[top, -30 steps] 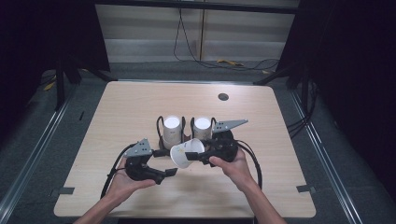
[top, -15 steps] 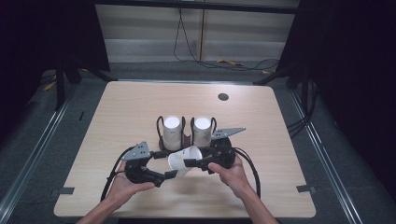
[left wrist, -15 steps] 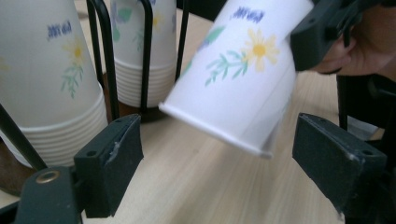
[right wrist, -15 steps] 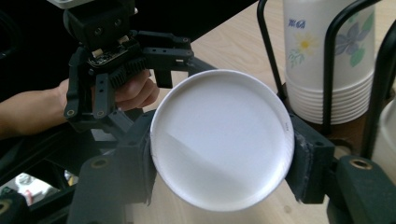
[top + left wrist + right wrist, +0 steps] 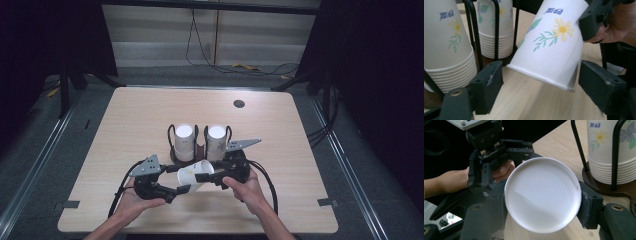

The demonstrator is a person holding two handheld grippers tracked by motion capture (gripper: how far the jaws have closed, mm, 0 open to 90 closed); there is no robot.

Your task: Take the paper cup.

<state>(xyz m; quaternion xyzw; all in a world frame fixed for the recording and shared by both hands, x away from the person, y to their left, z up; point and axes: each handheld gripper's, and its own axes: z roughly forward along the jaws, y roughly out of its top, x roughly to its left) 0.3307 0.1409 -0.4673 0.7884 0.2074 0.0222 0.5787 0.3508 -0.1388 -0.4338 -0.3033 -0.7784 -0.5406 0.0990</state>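
Note:
A white paper cup [image 5: 192,175] printed with a yellow flower hangs tilted over the table's front middle. My right gripper [image 5: 204,177] is shut on its narrow end, and the cup's round white end [image 5: 541,195] sits between the right gripper's [image 5: 541,203] pads. My left gripper [image 5: 179,190] reaches in from the left. Its jaws have just been closing, and the cup's wide rolled rim [image 5: 541,80] now lies between them with a thin gap on each side. Behind, a black wire holder [image 5: 200,150] carries two stacks of matching cups [image 5: 184,142] [image 5: 216,142].
The cup stacks [image 5: 446,50] [image 5: 609,152] stand close behind both grippers, ringed by black wire posts [image 5: 496,27]. A dark round grommet [image 5: 239,104] sits at the table's far right. Bare wood table [image 5: 125,120] spreads left and right of the holder. Cables lie on the floor beyond.
The right gripper has brought the cup a little lower and nearer the front edge. The left jaws have narrowed around the cup's rim.

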